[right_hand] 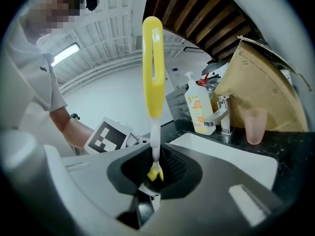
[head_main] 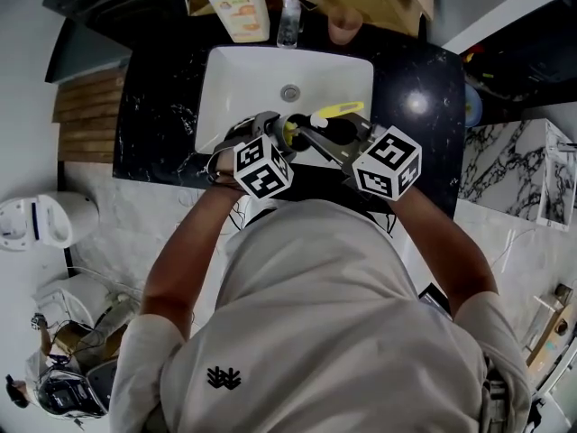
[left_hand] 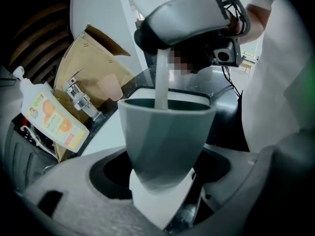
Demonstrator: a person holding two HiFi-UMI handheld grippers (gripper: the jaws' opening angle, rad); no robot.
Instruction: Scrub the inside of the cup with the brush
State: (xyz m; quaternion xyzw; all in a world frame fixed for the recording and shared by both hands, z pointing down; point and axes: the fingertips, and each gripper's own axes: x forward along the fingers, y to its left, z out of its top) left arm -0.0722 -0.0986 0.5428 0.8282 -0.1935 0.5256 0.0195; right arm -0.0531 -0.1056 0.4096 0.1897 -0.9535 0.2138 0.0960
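My left gripper (left_hand: pixel 162 193) has its jaws clamped low on the tapered cup (left_hand: pixel 165 136) over the sink (head_main: pixel 234 79); I judge it light, rigid and slippery, while my right gripper (right_hand: pixel 150 181) has its jaws clamped on the thin brush (right_hand: pixel 152 68).

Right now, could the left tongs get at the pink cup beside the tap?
Probably not yet. The left tongs are closed on the grey cup, so they are full. The pink cup stands behind the sink, and nothing seems to block the way.
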